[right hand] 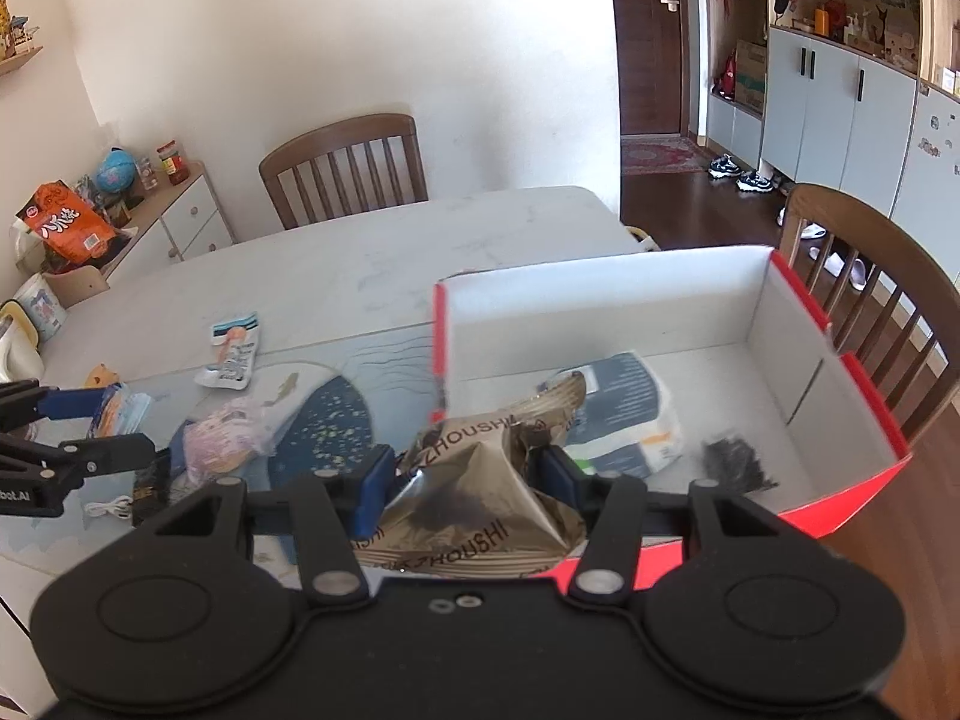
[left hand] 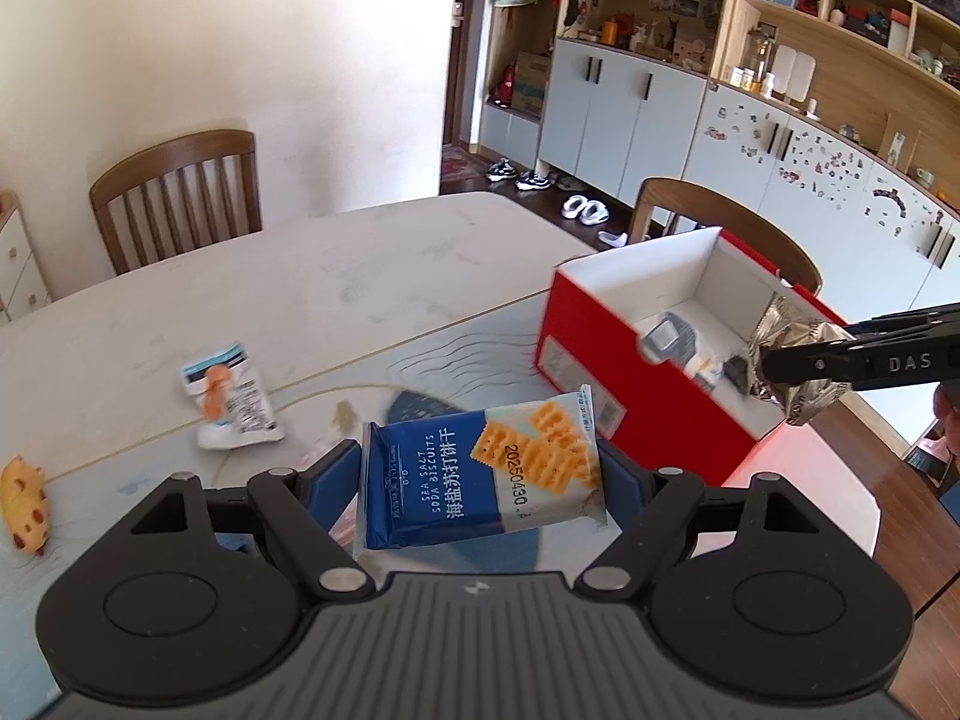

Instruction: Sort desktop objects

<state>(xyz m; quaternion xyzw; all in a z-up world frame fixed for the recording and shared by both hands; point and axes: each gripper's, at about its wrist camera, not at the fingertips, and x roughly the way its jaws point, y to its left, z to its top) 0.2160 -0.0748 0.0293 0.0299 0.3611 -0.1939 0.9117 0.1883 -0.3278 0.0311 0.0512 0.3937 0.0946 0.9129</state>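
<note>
My left gripper [left hand: 480,474] is shut on a blue sea salt soda biscuit pack [left hand: 480,474], held above the table mat. My right gripper [right hand: 468,474] is shut on a crinkled brown-silver snack bag [right hand: 480,498] at the near edge of the red box [right hand: 864,384]. In the left wrist view the right gripper [left hand: 774,369] holds that bag [left hand: 798,360] over the red box [left hand: 576,330]. The box holds a dark blue-white packet [right hand: 630,408] and a small black item [right hand: 738,462]. A white pouch with orange print [left hand: 231,399] lies on the table.
A yellow spotted toy [left hand: 24,504] lies at the left table edge. A pinkish packet [right hand: 222,438] and a white cable [right hand: 108,507] lie on the mat. Wooden chairs [left hand: 174,198] stand behind the table and one [right hand: 870,276] behind the box.
</note>
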